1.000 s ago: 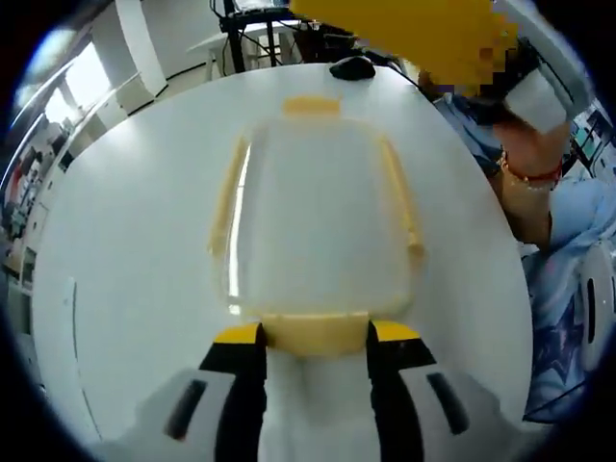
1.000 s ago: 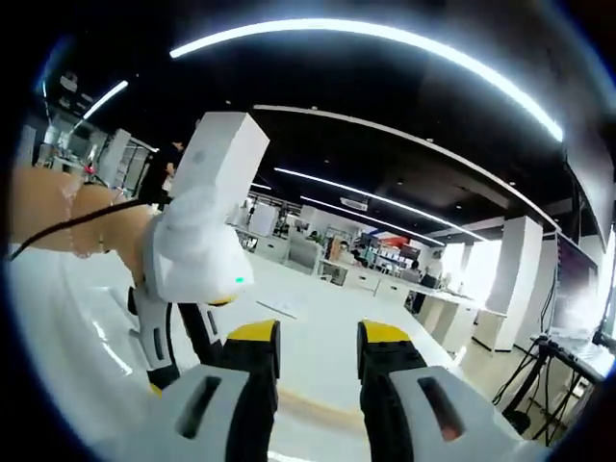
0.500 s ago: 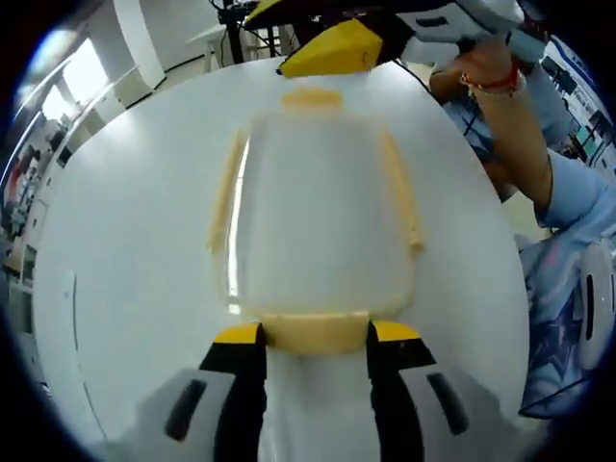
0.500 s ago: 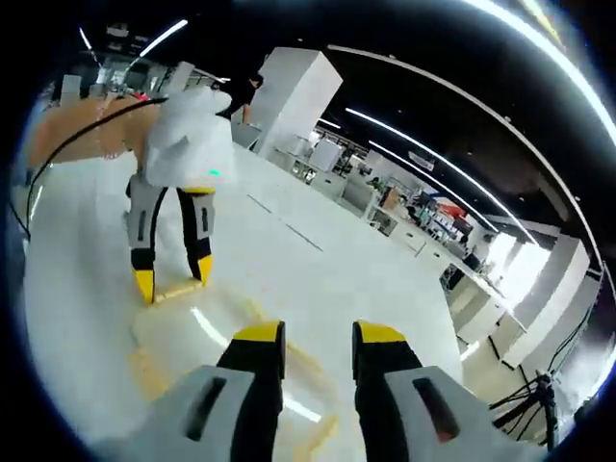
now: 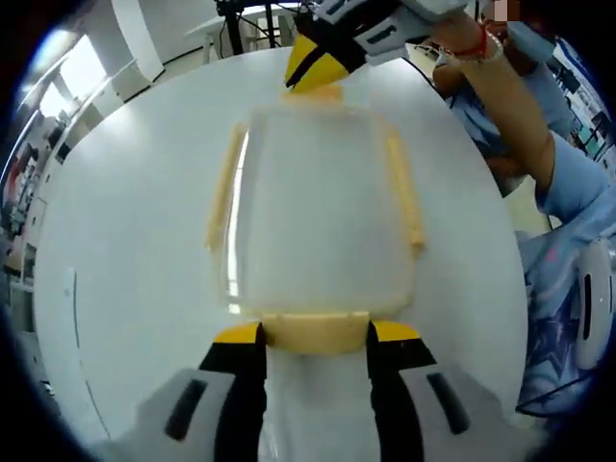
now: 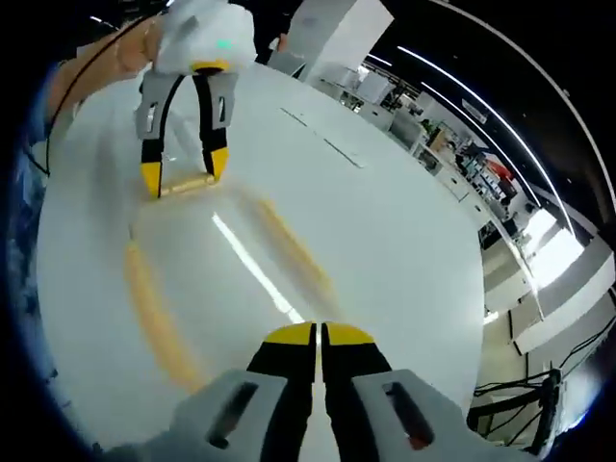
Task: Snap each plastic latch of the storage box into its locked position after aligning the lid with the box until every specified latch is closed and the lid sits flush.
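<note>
Here the left gripper [image 5: 315,334] fingers straddle one end latch [image 5: 314,330], while the right gripper [image 6: 318,334] fingers meet at the opposite latch [image 5: 314,93].

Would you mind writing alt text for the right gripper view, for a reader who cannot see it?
The right gripper, jaws shut, hangs over the near end of a clear storage box with yellow latches, lying on a white table. At the box's far end, the left gripper straddles the end latch with open jaws.
</note>
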Demonstrator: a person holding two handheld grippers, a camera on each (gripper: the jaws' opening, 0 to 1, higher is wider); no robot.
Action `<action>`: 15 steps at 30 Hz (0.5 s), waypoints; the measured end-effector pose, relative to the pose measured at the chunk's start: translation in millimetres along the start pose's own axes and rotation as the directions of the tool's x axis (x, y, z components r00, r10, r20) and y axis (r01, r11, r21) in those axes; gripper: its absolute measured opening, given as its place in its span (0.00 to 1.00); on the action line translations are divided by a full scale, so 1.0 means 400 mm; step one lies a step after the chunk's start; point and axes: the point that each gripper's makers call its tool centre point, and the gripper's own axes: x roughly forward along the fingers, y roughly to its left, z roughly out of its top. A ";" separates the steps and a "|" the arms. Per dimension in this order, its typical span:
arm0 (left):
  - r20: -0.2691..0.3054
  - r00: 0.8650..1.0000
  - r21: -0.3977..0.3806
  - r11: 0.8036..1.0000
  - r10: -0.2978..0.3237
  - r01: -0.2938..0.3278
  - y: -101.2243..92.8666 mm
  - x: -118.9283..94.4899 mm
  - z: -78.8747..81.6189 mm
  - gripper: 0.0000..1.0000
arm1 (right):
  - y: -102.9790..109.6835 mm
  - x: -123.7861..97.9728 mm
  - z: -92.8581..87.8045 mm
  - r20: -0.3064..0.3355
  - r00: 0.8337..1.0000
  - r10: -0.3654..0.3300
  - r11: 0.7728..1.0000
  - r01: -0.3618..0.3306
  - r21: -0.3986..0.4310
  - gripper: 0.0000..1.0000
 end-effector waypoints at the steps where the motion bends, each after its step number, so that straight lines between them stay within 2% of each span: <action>1: -0.003 1.000 0.000 1.000 0.000 0.000 0.000 0.000 0.000 0.41 | -0.005 0.001 -0.013 -0.015 1.000 -0.007 1.000 0.007 0.006 0.00; 7: -0.010 1.000 0.001 1.000 -0.001 0.001 0.002 0.002 -0.004 0.41 | -0.003 0.015 -0.071 -0.030 0.999 0.026 0.998 -0.024 0.062 0.00; 9: -0.015 1.000 0.002 1.000 -0.001 0.001 0.002 0.002 -0.005 0.41 | -0.006 0.016 -0.079 -0.028 0.999 0.017 0.998 -0.015 0.061 0.00; 12: -0.020 1.000 0.004 1.000 0.000 0.000 0.004 0.003 -0.006 0.42 | -0.004 0.013 -0.060 0.005 1.000 0.011 0.998 -0.011 0.064 0.00; 13: -0.019 1.000 0.003 1.000 0.001 0.000 0.005 0.003 -0.006 0.42 | -0.001 0.012 -0.042 0.028 1.000 0.006 0.998 -0.007 0.057 0.00; 15: -0.018 1.000 0.006 1.000 0.000 0.000 0.006 0.003 -0.006 0.42 | 0.029 0.015 0.006 0.076 0.996 0.048 0.998 -0.050 0.024 0.00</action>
